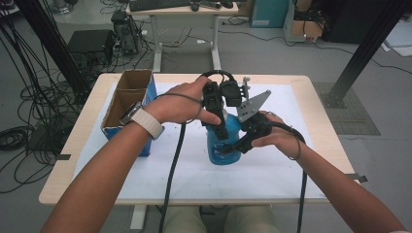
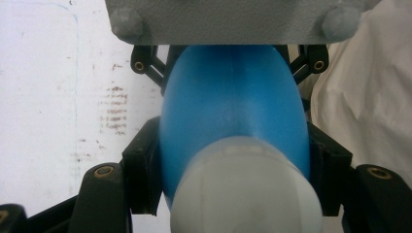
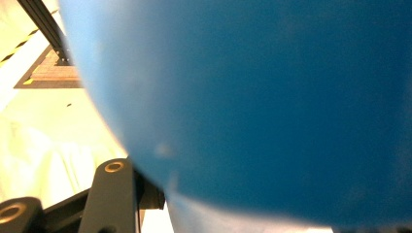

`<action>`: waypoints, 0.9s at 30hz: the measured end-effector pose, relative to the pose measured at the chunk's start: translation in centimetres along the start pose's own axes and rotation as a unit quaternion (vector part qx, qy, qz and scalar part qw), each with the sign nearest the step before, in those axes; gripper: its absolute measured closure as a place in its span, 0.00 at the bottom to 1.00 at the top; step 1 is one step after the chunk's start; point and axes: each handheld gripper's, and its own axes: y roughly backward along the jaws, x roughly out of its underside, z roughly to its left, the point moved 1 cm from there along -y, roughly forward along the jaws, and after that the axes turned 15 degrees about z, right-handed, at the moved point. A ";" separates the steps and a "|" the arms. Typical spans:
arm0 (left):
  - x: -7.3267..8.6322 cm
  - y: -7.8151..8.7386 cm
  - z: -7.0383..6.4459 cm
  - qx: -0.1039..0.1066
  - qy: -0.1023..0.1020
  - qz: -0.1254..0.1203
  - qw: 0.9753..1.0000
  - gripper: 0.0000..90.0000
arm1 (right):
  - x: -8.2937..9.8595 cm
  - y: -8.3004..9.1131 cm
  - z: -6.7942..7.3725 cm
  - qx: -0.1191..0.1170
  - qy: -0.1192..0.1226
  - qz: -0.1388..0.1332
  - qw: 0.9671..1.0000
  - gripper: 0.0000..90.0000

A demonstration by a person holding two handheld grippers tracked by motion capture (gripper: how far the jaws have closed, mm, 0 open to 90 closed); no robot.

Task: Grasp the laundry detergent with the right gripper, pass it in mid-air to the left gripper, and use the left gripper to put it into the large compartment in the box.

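The bottle (image 1: 224, 141) stands on the white sheet (image 1: 272, 170) near the middle of the table (image 1: 311, 85), with both grippers on it. The left gripper (image 1: 219, 127) comes down from above and its two black jaws press on the two sides of the blue body, just below the white cap (image 2: 245, 189); in the left gripper view the bottle fills the space between the pads (image 2: 142, 165), so they pinch it firmly. The right gripper (image 1: 238, 144) is at the right side of the body, lower down. In the right gripper view the blue wall is very close and blurred, and I see one jaw beside it; whether the jaws close on the bottle I cannot tell.

To do this step well, I think the left gripper should keep its grip on the shoulder, where the body becomes narrow, because the round surface there can slip. The right gripper should support the lower body from the side and not push it, or the bottle can tip. If the bottle is lifted, both hands should rise together and slowly.

The long axis of the bottle is about vertical, leaning slightly. The cap end points up, toward the left gripper, and the wide base rests on the sheet. An open cardboard box (image 1: 127, 99) stands well apart at the left.
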 end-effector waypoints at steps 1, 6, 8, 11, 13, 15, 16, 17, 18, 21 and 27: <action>0.0 0.0 0.0 0.000 0.000 0.000 1.000 0.41 | 0.0 0.0 0.0 0.000 0.000 0.000 1.000 0.48; 0.0 0.0 0.1 -0.001 -0.002 0.001 1.000 0.41 | 0.0 0.0 0.1 -0.001 -0.006 -0.001 1.000 0.48; 0.0 0.0 0.1 -0.001 -0.002 0.001 1.000 0.41 | 0.0 0.0 0.0 -0.001 -0.004 -0.001 1.000 0.48; 0.0 0.0 0.1 -0.001 0.000 0.000 1.000 0.41 | 0.0 0.0 0.0 0.000 -0.003 0.000 1.000 0.48; 0.0 0.0 0.1 -0.001 0.001 0.001 1.000 0.41 | 0.0 0.0 0.0 0.000 -0.003 0.000 1.000 0.48; 0.0 0.0 0.0 -0.002 0.001 0.001 1.000 0.41 | 0.0 0.0 0.0 0.000 -0.003 0.000 1.000 0.48; 0.0 0.0 0.0 -0.001 0.001 0.001 1.000 0.41 | 0.0 0.0 0.0 0.000 -0.002 0.000 1.000 0.48; 0.0 0.0 0.0 -0.002 0.001 0.002 1.000 0.41 | 0.0 0.0 0.0 0.000 -0.003 -0.001 1.000 0.48; 0.0 0.0 0.0 -0.002 0.001 0.002 1.000 0.41 | 0.0 0.0 0.0 0.000 -0.003 -0.001 1.000 0.48; 0.0 0.0 0.0 -0.002 0.002 0.001 1.000 0.41 | 0.0 0.0 0.0 0.000 0.000 0.000 1.000 0.48; 0.0 0.1 0.0 -0.001 0.002 0.002 1.000 0.41 | 0.0 0.1 0.1 -0.009 -0.006 -0.003 1.000 0.48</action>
